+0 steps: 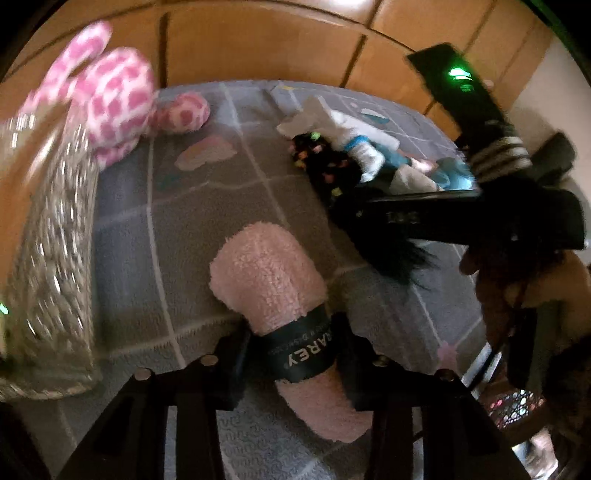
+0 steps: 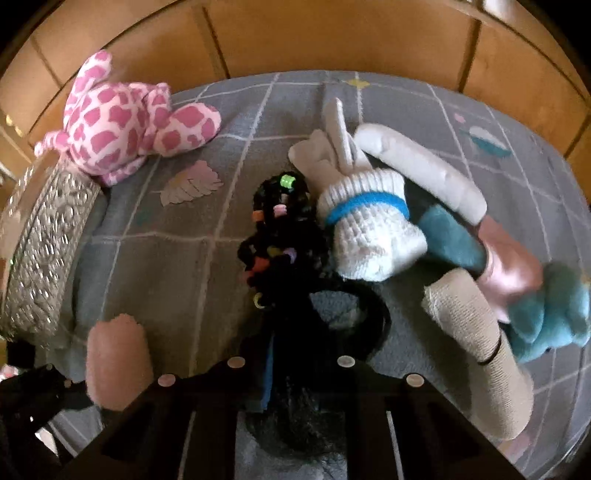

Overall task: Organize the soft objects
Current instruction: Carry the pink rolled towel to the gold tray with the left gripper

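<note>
My left gripper (image 1: 295, 354) is shut on a rolled pink towel (image 1: 266, 273) with a dark paper band, held above the grey blanket (image 1: 177, 229). The towel also shows in the right wrist view (image 2: 118, 362) at lower left. My right gripper (image 2: 291, 365) is shut on a black wig with coloured beads (image 2: 280, 236); its strands hang between the fingers. In the left wrist view the right gripper's body (image 1: 461, 218) is at the right with black hair trailing below it. A white sock with a blue stripe (image 2: 365, 229), a beige sock (image 2: 476, 343) and a teal plush (image 2: 546, 314) lie in a pile at the right.
A pink-and-white spotted plush (image 2: 122, 122) sits at the far left by a silver embossed basket (image 2: 48, 240). The basket fills the left edge in the left wrist view (image 1: 55, 240). Wooden cupboard doors (image 2: 332, 33) stand behind the blanket.
</note>
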The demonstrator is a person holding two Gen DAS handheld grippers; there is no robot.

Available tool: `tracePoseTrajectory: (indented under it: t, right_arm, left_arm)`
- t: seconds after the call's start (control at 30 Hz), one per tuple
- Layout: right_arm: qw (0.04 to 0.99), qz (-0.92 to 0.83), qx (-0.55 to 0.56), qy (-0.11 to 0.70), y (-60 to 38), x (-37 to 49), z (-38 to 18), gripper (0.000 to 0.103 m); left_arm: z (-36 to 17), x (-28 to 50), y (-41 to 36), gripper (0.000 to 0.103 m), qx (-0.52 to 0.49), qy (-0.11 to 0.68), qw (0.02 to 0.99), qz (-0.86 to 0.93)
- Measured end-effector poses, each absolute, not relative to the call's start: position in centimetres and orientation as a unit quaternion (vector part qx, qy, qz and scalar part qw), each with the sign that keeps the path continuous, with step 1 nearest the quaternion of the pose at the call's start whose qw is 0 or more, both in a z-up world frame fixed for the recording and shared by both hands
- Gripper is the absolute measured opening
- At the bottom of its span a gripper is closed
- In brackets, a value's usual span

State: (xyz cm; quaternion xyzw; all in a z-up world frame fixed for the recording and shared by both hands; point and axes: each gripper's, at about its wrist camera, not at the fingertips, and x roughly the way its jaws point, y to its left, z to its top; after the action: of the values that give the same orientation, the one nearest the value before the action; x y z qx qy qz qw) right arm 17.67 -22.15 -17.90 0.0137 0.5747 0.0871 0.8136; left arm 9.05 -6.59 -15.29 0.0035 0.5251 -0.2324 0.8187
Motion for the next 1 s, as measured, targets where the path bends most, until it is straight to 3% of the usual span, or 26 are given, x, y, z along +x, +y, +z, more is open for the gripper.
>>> tracePoseTrajectory:
  t: [0.6, 1.0]
  right_arm:
    - [0.816, 0.087, 0.012, 0.571, -22.2, 17.7, -17.9, 0.016]
    - [0.820, 0.083, -0.008, 0.566, -21.8, 17.6, -17.9, 0.016]
  left_arm:
    - [-5.0, 18.8, -5.9, 0.040, 0.009, 0.475, 0.856, -0.202]
    - [1.4, 24.7, 8.4, 0.040, -0.062, 0.414, 0.907, -0.055]
